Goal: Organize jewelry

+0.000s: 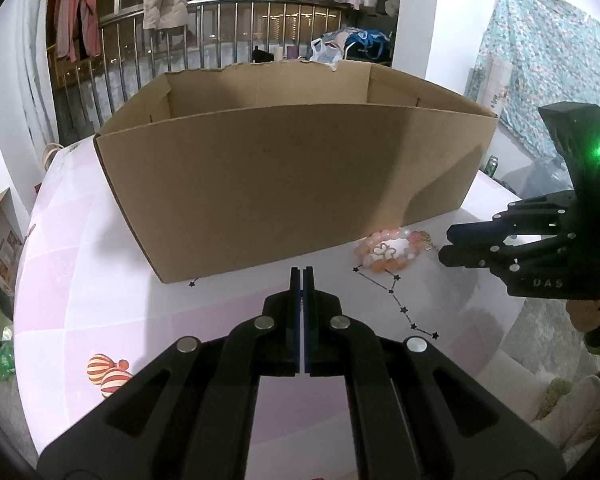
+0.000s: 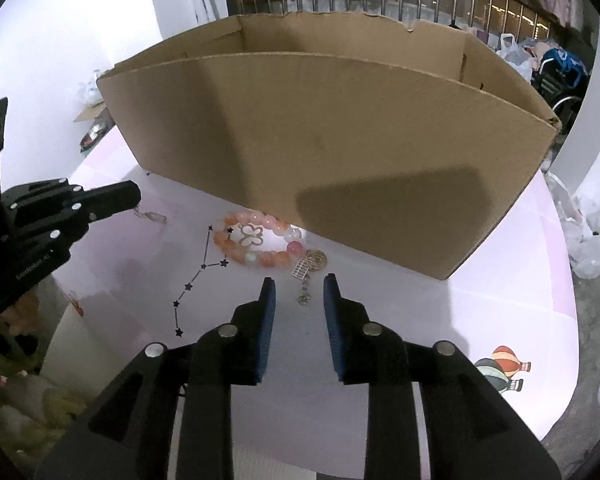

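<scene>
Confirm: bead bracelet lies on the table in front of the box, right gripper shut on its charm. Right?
One thing is wrong: the right gripper is open, not shut on the charm, which lies between its fingers untouched, as the right wrist view shows. The bracelet does lie on the table before the box.

Cool, even indoor light falls from above. The cardboard box (image 2: 340, 152) carries a hard-edged dark shadow on its near wall in both views. Fisheye curvature bows the box's edges; black vignette rings the corners. Focus stays sharp.
</scene>
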Demonstrator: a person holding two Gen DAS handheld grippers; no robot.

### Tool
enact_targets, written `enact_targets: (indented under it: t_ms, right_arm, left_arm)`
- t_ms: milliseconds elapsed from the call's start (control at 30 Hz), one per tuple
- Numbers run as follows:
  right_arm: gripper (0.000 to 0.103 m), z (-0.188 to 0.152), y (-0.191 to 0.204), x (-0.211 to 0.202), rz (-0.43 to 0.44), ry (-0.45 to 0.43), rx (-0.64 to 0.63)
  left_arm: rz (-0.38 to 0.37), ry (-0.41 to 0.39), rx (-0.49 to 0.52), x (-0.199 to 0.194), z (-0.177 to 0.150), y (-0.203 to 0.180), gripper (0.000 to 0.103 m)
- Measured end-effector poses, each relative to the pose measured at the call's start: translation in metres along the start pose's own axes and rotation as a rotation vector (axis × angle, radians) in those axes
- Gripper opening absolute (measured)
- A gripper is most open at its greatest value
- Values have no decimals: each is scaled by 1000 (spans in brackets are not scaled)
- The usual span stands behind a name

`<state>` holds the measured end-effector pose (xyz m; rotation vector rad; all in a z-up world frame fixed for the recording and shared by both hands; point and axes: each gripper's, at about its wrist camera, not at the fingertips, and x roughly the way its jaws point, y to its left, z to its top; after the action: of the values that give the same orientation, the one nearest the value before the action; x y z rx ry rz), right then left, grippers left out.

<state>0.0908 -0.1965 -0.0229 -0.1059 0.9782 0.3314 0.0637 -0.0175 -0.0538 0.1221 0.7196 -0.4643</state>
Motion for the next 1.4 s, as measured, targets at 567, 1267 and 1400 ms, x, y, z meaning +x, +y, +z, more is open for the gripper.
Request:
enact_targets:
  t_ms: [567, 1267, 1400]
  right_arm:
    - [1, -3, -11, -5, 98, 48, 68]
    - [1, 16, -19, -50, 143, -101, 122]
    - [1, 22, -18, -60, 151, -141, 124]
  left_arm:
    - [-4, 6, -1, -1, 2, 0, 0]
    - [-9, -57, 6, -24, 6, 0, 0]
    - [-8, -89, 6, -39, 15, 0, 0]
